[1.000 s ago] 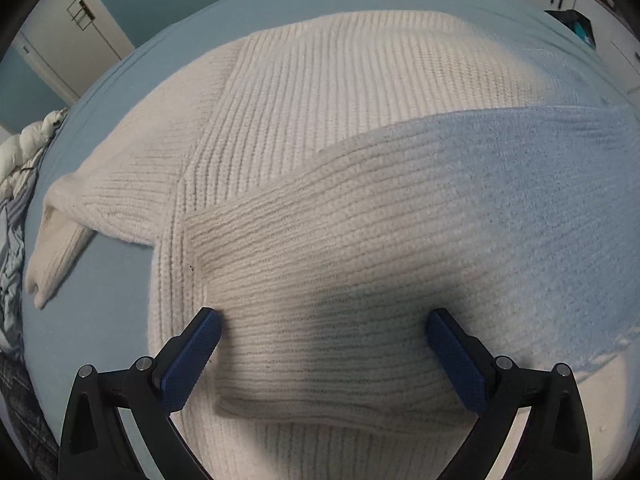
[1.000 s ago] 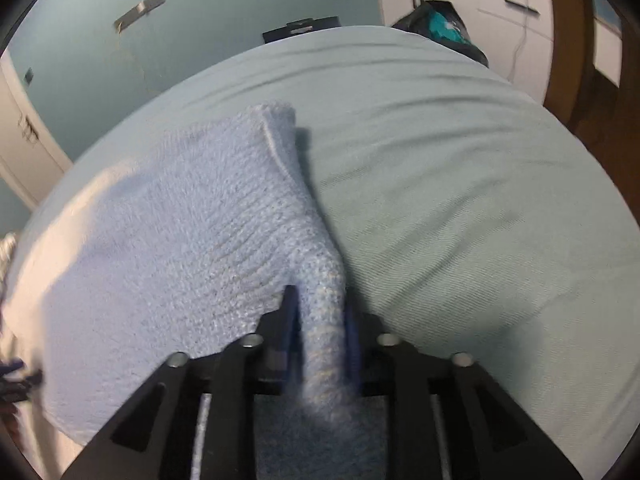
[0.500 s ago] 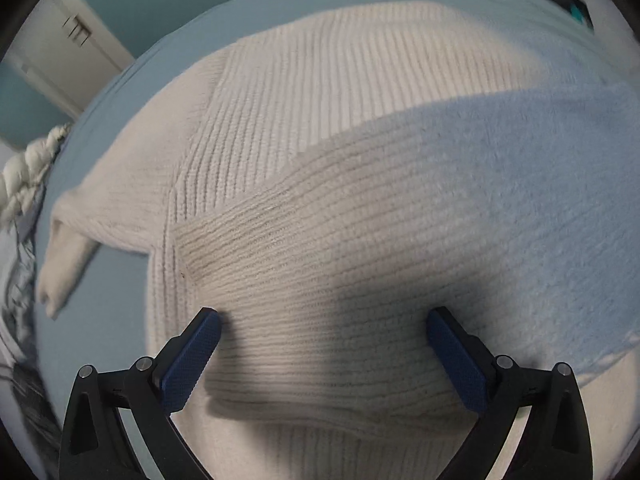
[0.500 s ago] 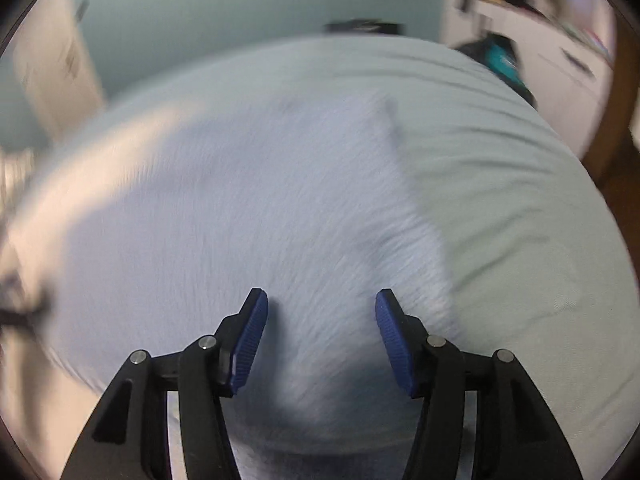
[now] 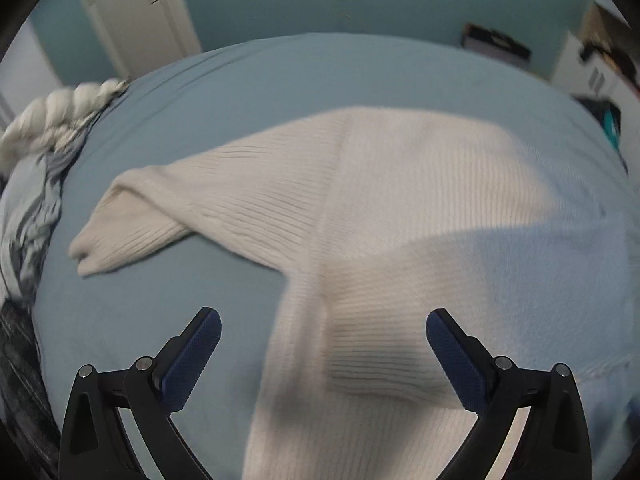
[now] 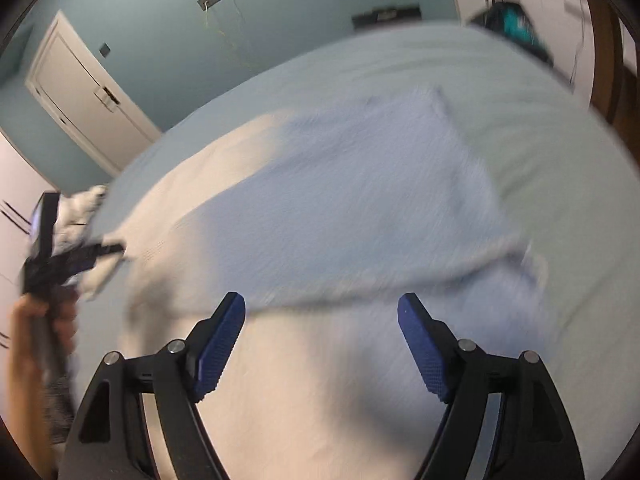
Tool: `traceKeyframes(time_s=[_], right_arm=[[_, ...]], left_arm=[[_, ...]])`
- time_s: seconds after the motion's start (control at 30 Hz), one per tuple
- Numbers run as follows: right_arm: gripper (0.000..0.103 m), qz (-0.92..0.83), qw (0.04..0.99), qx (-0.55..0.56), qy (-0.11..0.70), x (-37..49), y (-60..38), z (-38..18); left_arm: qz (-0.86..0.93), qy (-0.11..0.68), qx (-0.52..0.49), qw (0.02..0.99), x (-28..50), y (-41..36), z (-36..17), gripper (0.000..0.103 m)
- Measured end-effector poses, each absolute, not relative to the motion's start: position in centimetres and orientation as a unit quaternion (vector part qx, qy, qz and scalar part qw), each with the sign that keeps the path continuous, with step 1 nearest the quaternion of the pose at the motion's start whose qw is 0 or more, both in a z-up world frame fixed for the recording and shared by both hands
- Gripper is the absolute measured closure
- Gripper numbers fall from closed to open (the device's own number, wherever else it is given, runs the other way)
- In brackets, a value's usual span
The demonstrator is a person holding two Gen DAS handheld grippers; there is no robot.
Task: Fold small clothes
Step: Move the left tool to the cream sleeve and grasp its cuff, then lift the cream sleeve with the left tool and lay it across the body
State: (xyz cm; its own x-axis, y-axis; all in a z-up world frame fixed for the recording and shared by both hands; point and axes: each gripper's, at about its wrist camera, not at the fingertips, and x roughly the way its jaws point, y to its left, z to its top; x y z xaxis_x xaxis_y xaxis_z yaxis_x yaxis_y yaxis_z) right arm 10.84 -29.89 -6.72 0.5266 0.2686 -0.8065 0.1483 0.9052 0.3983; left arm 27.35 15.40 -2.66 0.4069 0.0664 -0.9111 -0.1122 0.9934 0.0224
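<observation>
A cream ribbed knit sweater (image 5: 400, 200) lies flat on the blue bed. One sleeve is folded across its body (image 6: 340, 216), the other sleeve (image 5: 160, 220) lies out to the left, bent back on itself. My left gripper (image 5: 323, 344) hangs open above the sweater's near left edge, nothing between its fingers. My right gripper (image 6: 321, 328) hovers above the folded sleeve's near edge; its jaws are opening and hold nothing. In the right wrist view the left gripper (image 6: 96, 256) shows at the far left, held by a hand (image 6: 36, 336).
The blue bedsheet (image 5: 260, 92) stretches around the sweater. A bunched white and grey duvet (image 5: 40, 152) lies at the left edge. A white door (image 6: 80, 92), a teal wall and white cabinets (image 6: 532, 4) stand beyond the bed.
My right gripper let go of the sleeve, opened wide and drew back and up. My left gripper, open throughout, rose and shifted left, so the outstretched sleeve came fully into view.
</observation>
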Motion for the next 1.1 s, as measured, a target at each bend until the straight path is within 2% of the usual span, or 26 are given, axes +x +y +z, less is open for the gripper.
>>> traceKeyframes(time_s=[0.13,0.3,0.47,0.57,0.8,0.83,0.87,0.9,0.93,0.97,1.0,1.1], right_arm=[[0.027,0.050,0.824,0.249,0.506,8.2,-27.7,-8.3],[0.027,0.060,0.812,0.203,0.544,11.9,-26.5,-11.0],[0.027,0.069,0.813,0.201,0.542,13.7,-26.1,-11.3],[0.027,0.065,0.819,0.171,0.544,12.7,-25.8,-11.4],[0.027,0.070,0.808,0.183,0.556,12.7,-26.4,-12.0],[0.027,0.070,0.808,0.181,0.557,12.8,-26.4,-12.2],[0.027,0.069,0.807,0.178,0.559,12.8,-26.5,-12.2],[0.027,0.067,0.806,0.175,0.561,12.9,-26.5,-12.3],[0.027,0.067,0.806,0.172,0.563,13.0,-26.4,-12.4],[0.027,0.065,0.805,0.168,0.565,13.1,-26.3,-12.5],[0.027,0.065,0.806,0.165,0.565,13.0,-26.5,-12.4],[0.027,0.064,0.807,0.162,0.564,12.8,-26.4,-12.3]], left_arm=[[0.053,0.548,-0.139,0.823,27.4,21.2,-2.2,0.000],[0.068,0.585,-0.276,0.760,26.7,29.2,-7.1,0.000],[0.120,0.556,-0.304,0.764,29.7,35.7,-7.7,0.000],[0.151,0.562,-0.343,0.737,33.0,39.2,-9.9,0.000],[0.193,0.551,-0.376,0.720,38.6,43.0,-12.2,0.002],[0.191,0.552,-0.373,0.721,39.1,42.9,-12.4,0.006],[0.187,0.555,-0.370,0.721,39.6,42.8,-12.7,0.018],[0.180,0.563,-0.368,0.718,40.2,43.1,-13.2,0.039],[0.177,0.571,-0.366,0.713,40.7,43.3,-13.8,0.054],[0.177,0.577,-0.364,0.709,40.9,43.3,-14.0,0.076],[0.173,0.572,-0.368,0.712,40.9,43.3,-13.9,0.089],[0.166,0.543,-0.354,0.743,40.5,43.1,-10.5,0.093]])
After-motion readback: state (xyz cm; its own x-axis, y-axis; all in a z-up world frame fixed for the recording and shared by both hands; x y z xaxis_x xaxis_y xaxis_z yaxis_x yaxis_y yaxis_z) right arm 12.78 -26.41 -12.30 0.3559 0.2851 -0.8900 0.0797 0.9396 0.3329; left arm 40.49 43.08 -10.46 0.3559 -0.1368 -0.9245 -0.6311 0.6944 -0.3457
